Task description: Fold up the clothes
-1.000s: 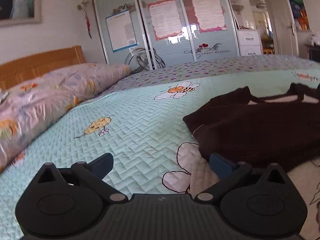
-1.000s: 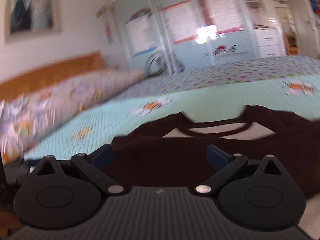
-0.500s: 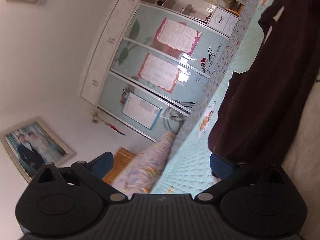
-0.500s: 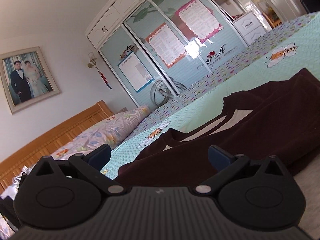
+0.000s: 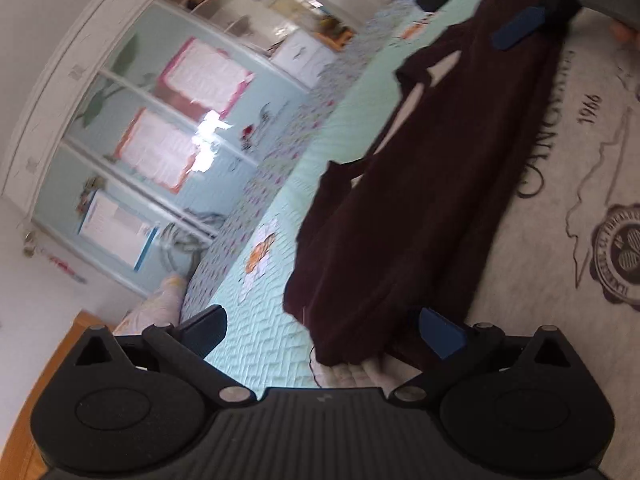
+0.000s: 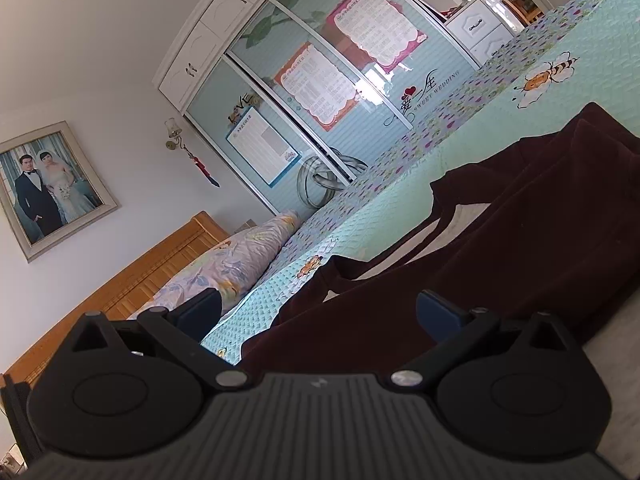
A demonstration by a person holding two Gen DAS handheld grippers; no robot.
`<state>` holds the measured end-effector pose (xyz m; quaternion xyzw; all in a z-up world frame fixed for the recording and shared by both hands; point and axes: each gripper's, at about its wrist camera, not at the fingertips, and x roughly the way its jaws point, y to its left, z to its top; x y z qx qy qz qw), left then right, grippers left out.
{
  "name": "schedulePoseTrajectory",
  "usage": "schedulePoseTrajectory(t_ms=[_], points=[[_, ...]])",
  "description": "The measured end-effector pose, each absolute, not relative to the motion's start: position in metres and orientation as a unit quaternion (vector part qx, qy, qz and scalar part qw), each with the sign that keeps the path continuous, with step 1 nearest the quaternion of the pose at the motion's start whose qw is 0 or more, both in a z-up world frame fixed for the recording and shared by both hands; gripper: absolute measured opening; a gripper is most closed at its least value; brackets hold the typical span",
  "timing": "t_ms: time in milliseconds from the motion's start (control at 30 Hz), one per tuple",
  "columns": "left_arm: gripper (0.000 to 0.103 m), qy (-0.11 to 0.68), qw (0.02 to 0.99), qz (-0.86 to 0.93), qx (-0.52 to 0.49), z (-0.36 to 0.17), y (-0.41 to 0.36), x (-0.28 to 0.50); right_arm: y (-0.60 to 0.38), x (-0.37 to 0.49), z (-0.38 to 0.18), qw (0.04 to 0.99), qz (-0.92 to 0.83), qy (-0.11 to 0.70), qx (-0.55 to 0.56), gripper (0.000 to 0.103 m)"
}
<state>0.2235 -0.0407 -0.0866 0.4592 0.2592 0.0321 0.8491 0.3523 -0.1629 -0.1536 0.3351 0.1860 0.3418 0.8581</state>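
A dark maroon garment (image 5: pixel 432 184) lies spread on the bed, over a pale printed cloth (image 5: pixel 576 184). My left gripper (image 5: pixel 320 330) is open, tilted sideways, at the garment's near corner with the hem between its wide-apart fingers. My right gripper (image 6: pixel 318 316) is open, low over the near edge of the same garment (image 6: pixel 500 248), jaws wide apart. In the left wrist view the right gripper's blue finger (image 5: pixel 518 32) shows at the garment's far end.
The bed has a mint quilted cover (image 6: pixel 460 152) with bee prints. A floral pillow (image 6: pixel 228 264) and a wooden headboard (image 6: pixel 132 276) lie at the left. A wardrobe with glass doors (image 6: pixel 340 92) stands behind the bed.
Both grippers have tilted and come down to the garment's edge. The left view has rolled strongly sideways and moved closer to the near corner. Both jaws stay open.
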Motion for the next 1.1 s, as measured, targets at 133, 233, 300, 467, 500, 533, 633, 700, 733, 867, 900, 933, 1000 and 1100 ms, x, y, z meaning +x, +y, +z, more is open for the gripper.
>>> schedulePoseTrajectory(t_ms=[133,233,300,467,500,533,633,700,733,867,900,933,1000,1100], points=[[0.103,0.271,0.823,-0.003,0.499,-0.099,-0.045,0.236,-0.163,0.353,-0.155,0.856,0.342,0.19,0.339,0.103],[0.103,0.277,0.803,0.009,0.527,-0.101,-0.047,0.251,-0.163,0.353,-0.155,0.856,0.342,0.192,0.338,0.103],[0.103,0.277,0.787,0.022,0.551,-0.103,-0.049,0.261,-0.163,0.353,-0.155,0.855,0.342,0.193,0.338,0.103],[0.103,0.282,0.736,0.067,0.612,-0.125,-0.053,0.268,-0.164,0.354,-0.155,0.855,0.342,0.195,0.338,0.103],[0.102,0.291,0.741,0.07,0.601,-0.124,-0.05,0.27,-0.164,0.354,-0.155,0.855,0.342,0.195,0.338,0.103],[0.102,0.304,0.747,0.073,0.588,-0.122,-0.046,0.273,-0.164,0.354,-0.155,0.855,0.342,0.196,0.338,0.103],[0.103,0.321,0.752,0.087,0.569,-0.12,-0.038,0.279,-0.165,0.354,-0.155,0.854,0.343,0.197,0.338,0.103],[0.103,0.306,0.746,0.092,0.585,-0.129,-0.042,0.275,-0.165,0.354,-0.154,0.855,0.342,0.198,0.337,0.103],[0.103,0.3,0.746,0.095,0.588,-0.131,-0.041,0.273,-0.164,0.354,-0.154,0.855,0.342,0.198,0.335,0.103],[0.103,0.352,0.813,0.128,0.447,-0.108,-0.004,0.279,-0.165,0.354,-0.154,0.854,0.343,0.199,0.336,0.103],[0.103,0.359,0.82,0.132,0.425,-0.106,0.003,0.277,-0.165,0.354,-0.154,0.853,0.345,0.2,0.336,0.103],[0.103,0.365,0.827,0.136,0.406,-0.104,0.009,0.276,-0.165,0.354,-0.154,0.852,0.346,0.201,0.336,0.103],[0.103,0.368,0.836,0.142,0.382,-0.104,0.016,0.276,-0.165,0.355,-0.154,0.851,0.349,0.203,0.335,0.103],[0.103,0.389,0.866,0.145,0.278,-0.098,0.044,0.274,-0.169,0.356,-0.155,0.848,0.353,0.205,0.338,0.103]])
